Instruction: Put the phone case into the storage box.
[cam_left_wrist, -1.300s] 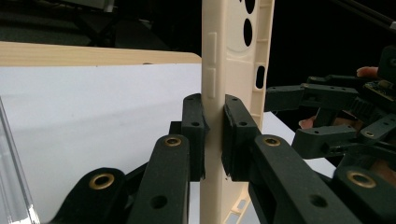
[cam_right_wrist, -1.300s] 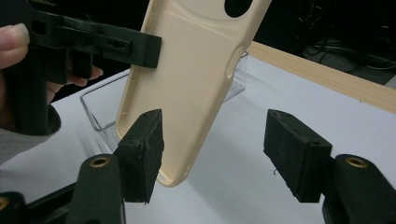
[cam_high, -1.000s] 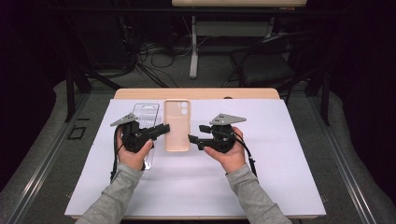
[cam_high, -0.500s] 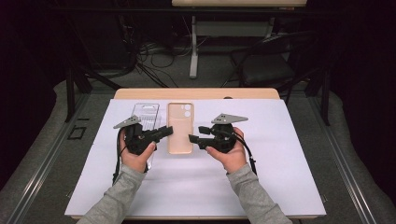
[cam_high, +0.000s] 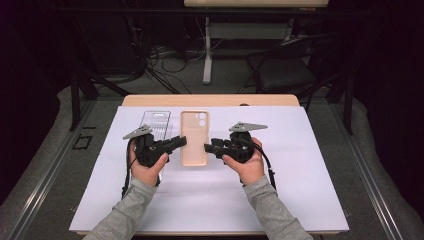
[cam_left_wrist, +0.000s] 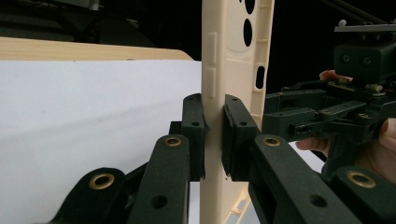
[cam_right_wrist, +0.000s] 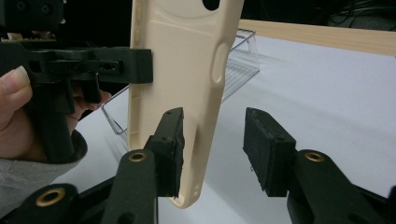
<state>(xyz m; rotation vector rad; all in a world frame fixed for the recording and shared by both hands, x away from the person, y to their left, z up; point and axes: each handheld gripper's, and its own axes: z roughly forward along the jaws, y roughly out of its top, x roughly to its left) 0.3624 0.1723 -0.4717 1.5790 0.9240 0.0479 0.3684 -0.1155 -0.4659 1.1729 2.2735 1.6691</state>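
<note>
Right tool (cam_high: 207, 147) closing around phone case (cam_high: 194, 137), not gripping | left tool (cam_high: 182, 141) clamps case edge

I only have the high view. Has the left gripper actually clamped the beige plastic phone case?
Observer: Yes. The left gripper pinches the side wall of the beige plastic phone case between both pads.
Operator: Where along that wall?
Observer: Just below the two raised side buttons.
Operator: And the right gripper?
Observer: The right gripper has just been closing its jaws around the opposite edge, but one pad stands clear of the case.
</note>
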